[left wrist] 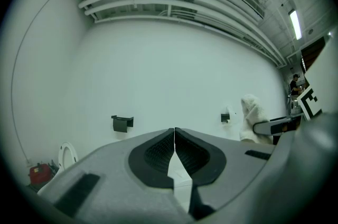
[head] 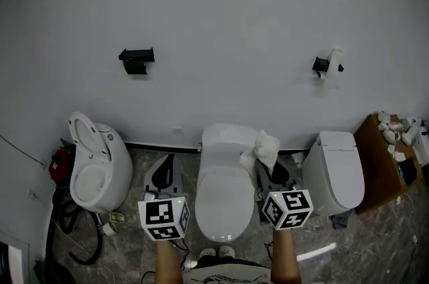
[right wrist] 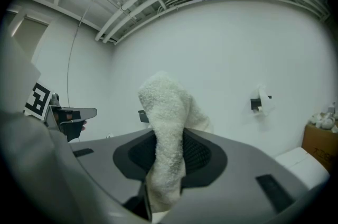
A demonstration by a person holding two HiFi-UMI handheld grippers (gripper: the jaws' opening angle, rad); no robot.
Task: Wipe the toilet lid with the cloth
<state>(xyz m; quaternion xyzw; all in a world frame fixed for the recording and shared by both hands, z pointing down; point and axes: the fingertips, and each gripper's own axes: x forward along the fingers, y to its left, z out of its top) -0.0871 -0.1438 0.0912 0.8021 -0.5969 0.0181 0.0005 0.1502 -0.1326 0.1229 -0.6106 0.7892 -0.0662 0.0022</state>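
Clamping a white cloth [right wrist: 166,106] tight between its jaws, the right gripper [right wrist: 170,139] holds it up by the right rear edge of the closed toilet lid [head: 226,199], while the left gripper [left wrist: 175,136] hovers left of it, jaws pressed together on nothing.

1. The cloth [right wrist: 165,112] in your right gripper [right wrist: 168,138] is thick terry, rough and matt.
2. Your left gripper [left wrist: 175,130] has a matt grey plastic shell. Its pads [left wrist: 158,154] are dark with a fine cross-hatched grain.
3. The toilet lid [head: 224,199] before you looks smooth, glossy white.
4. The floor [head: 375,242] is polished, marbled, and catches the light.
5. The box [head: 374,159] on your right is plain brown cardboard.
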